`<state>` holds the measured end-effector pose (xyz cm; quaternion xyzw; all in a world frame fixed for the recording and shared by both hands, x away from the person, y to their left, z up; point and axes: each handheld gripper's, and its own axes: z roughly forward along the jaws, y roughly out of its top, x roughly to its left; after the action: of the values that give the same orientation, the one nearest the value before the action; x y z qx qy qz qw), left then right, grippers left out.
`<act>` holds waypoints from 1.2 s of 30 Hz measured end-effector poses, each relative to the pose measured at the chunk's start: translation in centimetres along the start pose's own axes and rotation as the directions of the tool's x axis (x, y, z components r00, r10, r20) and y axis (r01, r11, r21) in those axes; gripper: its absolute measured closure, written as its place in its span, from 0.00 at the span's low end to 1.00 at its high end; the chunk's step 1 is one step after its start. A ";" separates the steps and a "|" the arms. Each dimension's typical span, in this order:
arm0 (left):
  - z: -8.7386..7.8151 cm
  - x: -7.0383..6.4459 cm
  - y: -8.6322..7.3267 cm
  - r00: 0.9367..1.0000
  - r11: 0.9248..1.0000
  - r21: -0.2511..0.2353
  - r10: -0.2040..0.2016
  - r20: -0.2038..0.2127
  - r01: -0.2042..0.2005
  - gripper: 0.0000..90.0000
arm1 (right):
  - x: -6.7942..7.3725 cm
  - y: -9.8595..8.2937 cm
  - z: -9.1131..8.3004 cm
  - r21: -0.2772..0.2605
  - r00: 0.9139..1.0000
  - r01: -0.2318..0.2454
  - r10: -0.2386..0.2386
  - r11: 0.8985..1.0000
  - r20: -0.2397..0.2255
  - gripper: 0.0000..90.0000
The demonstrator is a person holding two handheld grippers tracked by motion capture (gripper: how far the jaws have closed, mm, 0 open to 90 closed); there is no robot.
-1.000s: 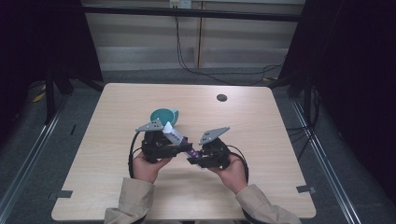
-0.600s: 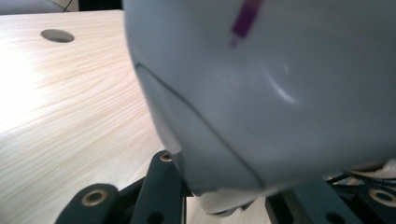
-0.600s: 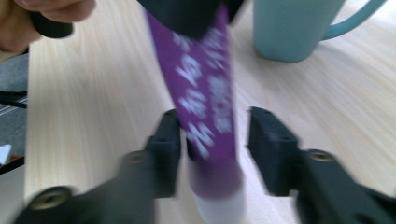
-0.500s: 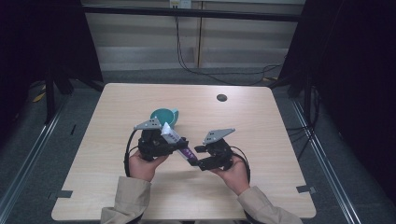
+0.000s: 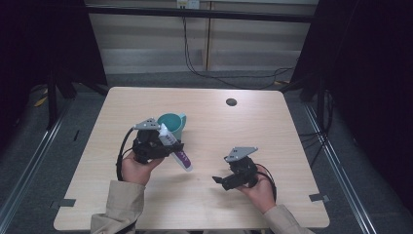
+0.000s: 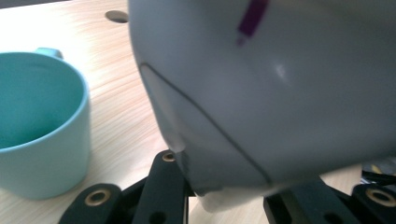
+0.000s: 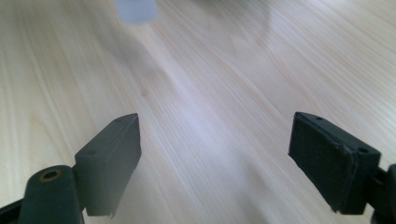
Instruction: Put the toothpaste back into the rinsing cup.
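Left claw [image 5: 171, 146] clamps a white tube [image 5: 176, 149] beside the teal mug [image 5: 171, 125] (right claw [image 5: 218, 181] gapes wide, released).

Readable text: none in any view.
Tube [image 5: 176, 147]: white, with a purple band along its side in the high view; there may be lettering in that band, but it is too small to read.
Tube, left gripper view [image 6: 280, 88]: a purple stroke near the top edge and a thin dark curved line; neither forms a letter or number.
Mug [image 5: 171, 125]: plain teal, no print seen.
Table [image 5: 272, 141]: bare wood grain, no label or sign.
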<state>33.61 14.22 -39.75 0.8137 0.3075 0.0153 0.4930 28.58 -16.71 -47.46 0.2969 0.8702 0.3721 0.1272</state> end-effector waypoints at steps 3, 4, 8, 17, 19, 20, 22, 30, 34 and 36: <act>-0.2 0.0 0.2 1.000 1.000 0.016 0.005 -0.014 -0.005 0.84 | -0.3 -1.1 -0.1 0.006 1.000 -0.017 0.017 1.000 0.017 0.17; -0.4 0.1 0.4 1.000 1.000 0.023 0.004 -0.025 -0.004 0.84 | -0.3 -1.5 -0.1 0.010 1.000 -0.017 0.016 1.000 0.027 0.17; -0.7 0.4 0.8 0.999 0.999 0.035 -0.004 -0.046 0.006 0.85 | -0.4 -2.8 -0.2 0.028 0.999 -0.024 0.023 0.999 0.042 0.17; -1.2 0.6 2.1 0.997 0.996 0.086 0.006 -0.071 0.000 0.85 | -0.5 -4.3 -0.2 0.029 0.997 -0.017 0.014 0.999 0.082 0.16; -1.4 0.7 2.3 0.997 0.996 0.094 0.009 -0.074 -0.001 0.85 | -0.5 -4.4 -0.2 0.025 0.997 -0.017 0.015 1.000 0.080 0.16; -1.5 0.7 2.5 0.997 0.995 0.097 0.007 -0.079 0.001 0.85 | -0.7 -4.5 -0.1 0.021 0.997 -0.029 0.027 0.999 0.073 0.16; -1.7 0.7 2.7 0.997 0.995 0.096 0.010 -0.080 -0.002 0.85 | -1.0 -4.8 0.0 0.014 0.996 -0.078 0.077 0.997 0.051 0.14; -2.1 0.8 3.7 0.996 0.996 0.094 0.008 -0.093 0.001 0.85 | -1.1 -5.1 -0.1 -0.002 0.995 -0.080 0.080 0.997 0.054 0.14; -2.3 1.0 4.3 0.996 0.996 0.089 0.007 -0.093 0.002 0.85 | -1.1 -5.1 -0.1 -0.003 0.995 -0.080 0.080 0.997 0.055 0.14; -2.4 1.0 4.6 0.995 0.996 0.090 0.005 -0.098 0.004 0.85 | -1.1 -5.1 -0.1 -0.003 0.995 -0.080 0.080 0.997 0.055 0.14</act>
<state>35.84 15.09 -35.09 0.8335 0.3313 0.0416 0.4402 27.24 -20.16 -51.07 0.3417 0.8536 0.3689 0.1361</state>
